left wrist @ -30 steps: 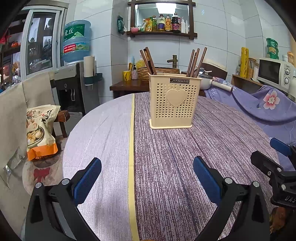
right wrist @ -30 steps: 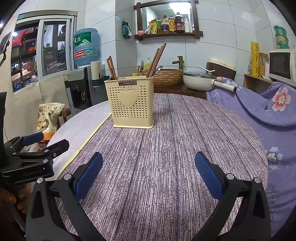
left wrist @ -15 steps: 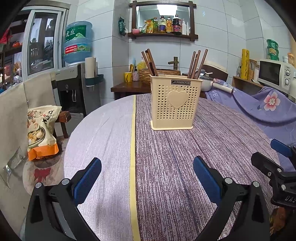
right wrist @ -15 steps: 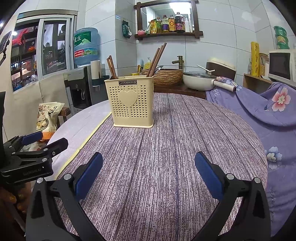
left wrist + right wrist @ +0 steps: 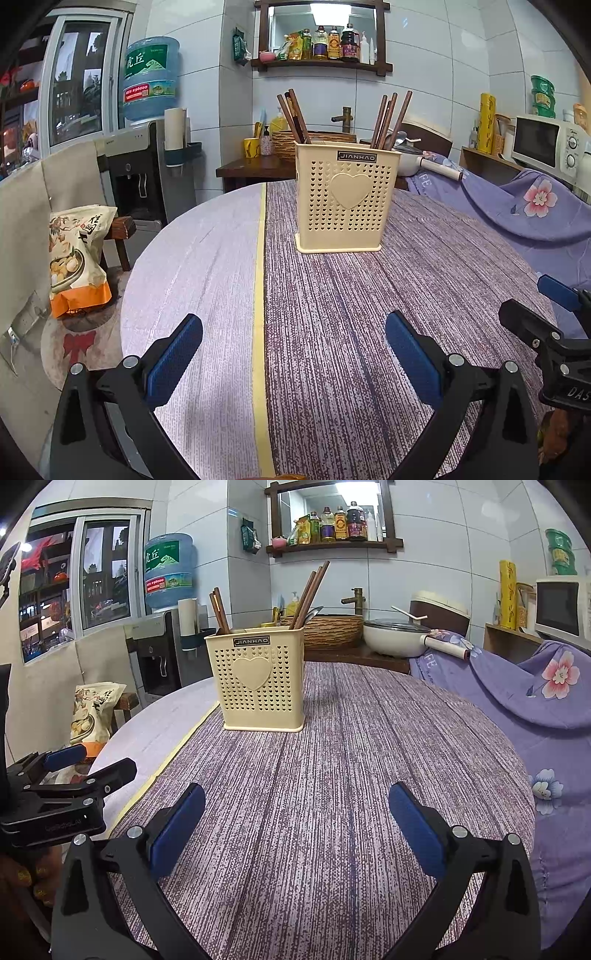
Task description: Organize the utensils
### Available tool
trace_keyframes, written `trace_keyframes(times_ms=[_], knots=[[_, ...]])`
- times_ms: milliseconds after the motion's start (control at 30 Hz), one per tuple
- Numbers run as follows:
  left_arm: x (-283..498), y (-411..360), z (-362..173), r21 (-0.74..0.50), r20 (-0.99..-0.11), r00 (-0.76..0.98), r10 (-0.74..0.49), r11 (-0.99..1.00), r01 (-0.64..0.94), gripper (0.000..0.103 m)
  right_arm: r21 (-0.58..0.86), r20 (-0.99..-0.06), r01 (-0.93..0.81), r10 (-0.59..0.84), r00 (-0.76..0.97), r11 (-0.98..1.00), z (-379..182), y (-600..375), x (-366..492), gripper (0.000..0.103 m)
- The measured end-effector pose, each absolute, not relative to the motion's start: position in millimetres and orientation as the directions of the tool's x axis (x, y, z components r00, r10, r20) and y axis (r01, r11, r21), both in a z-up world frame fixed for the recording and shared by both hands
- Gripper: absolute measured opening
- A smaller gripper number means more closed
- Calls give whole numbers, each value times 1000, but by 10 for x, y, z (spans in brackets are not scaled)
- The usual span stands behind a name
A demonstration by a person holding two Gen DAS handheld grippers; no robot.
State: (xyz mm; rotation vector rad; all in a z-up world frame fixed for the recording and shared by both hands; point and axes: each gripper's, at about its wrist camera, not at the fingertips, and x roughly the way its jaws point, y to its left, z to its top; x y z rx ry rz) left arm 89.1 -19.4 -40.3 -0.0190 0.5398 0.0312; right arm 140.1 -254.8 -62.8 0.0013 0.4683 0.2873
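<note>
Both grippers hang low over the near edge of the worktop (image 5: 424, 280), each with its jaws spread wide and nothing between them. The left gripper (image 5: 293, 349) faces the cream utensil holder (image 5: 345, 201), which stands upright well ahead of the jaws and slightly to their right. From the right gripper (image 5: 297, 825) the holder (image 5: 263, 681) sits ahead and to the left. Dark chopsticks (image 5: 389, 120) lean out of its right side and more (image 5: 293, 114) out of its left, and a spoon (image 5: 312, 613) shows at the rim.

Over the last second the holder has grown a little larger and lower in the left view, so that gripper has eased forward or tilted; the right view is nearly unchanged. No loose utensil lies between the jaws and the holder, so the sorting looks finished or nearly so, and the grippers appear idle.
</note>
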Motion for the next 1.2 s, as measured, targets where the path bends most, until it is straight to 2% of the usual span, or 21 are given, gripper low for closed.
trace_keyframes(times_ms=[333, 1200], knots=[[868, -204, -381, -14, -492, 870, 27, 999, -38, 97, 71, -444, -278, 279, 851, 958, -639, -2536, 1401, 98], [881, -214, -435, -22, -509, 861, 11, 999, -26, 97, 70, -450, -272, 274, 850, 960, -665, -2518, 1391, 98]])
